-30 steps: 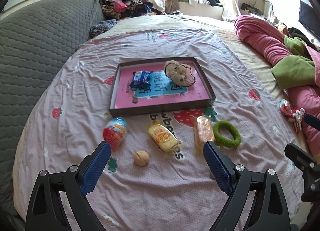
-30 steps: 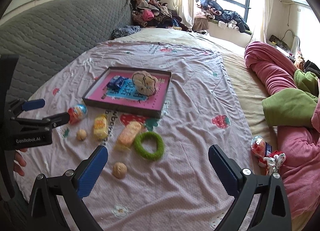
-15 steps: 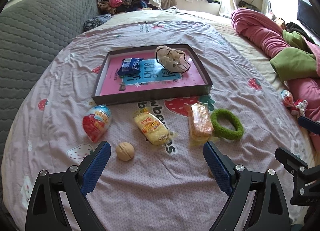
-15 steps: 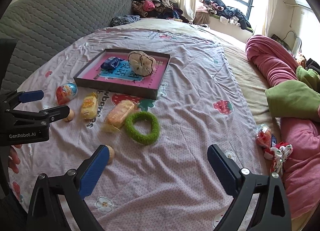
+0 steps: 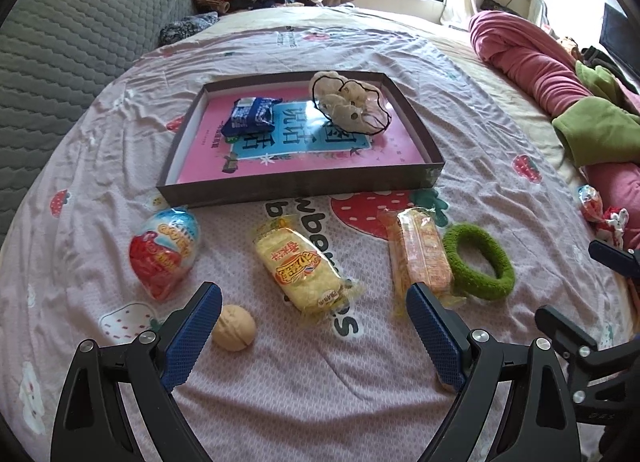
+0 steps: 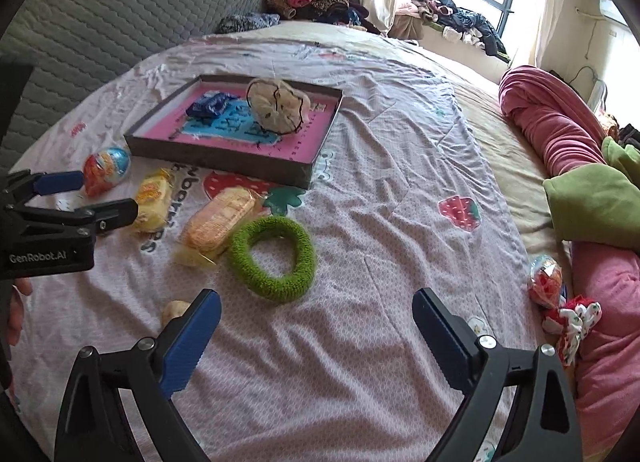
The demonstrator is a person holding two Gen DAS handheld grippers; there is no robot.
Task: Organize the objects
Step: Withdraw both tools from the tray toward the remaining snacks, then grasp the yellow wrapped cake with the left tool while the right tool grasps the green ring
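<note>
A shallow dark tray [image 5: 300,191] with a pink floor lies on the bedsheet and holds a blue packet [image 5: 252,113] and a cream scrunchie [image 5: 352,105]. In front of it lie a foil egg candy [image 5: 164,254], a yellow snack pack [image 5: 300,266], an orange snack pack [image 5: 420,258], a green scrunchie [image 5: 480,262] and a walnut [image 5: 234,328]. My left gripper [image 5: 312,296] hovers open just short of the yellow pack, the walnut beside its left finger. My right gripper [image 6: 316,302] is open and empty, just behind the green scrunchie [image 6: 276,290]; a second walnut [image 6: 174,310] peeks past its left finger.
A rolled pink blanket [image 6: 560,129] and a green cloth [image 6: 592,205] line the bed's right side, with another foil egg [image 6: 546,282] and a red-and-white scrunchie [image 6: 572,322] beside them. A grey quilted headboard [image 5: 72,45] rises on the left. Clothes are piled at the far end.
Both grippers have come down and closer to the row of items on the sheet, which now look larger. Nothing has been picked up or moved.
</note>
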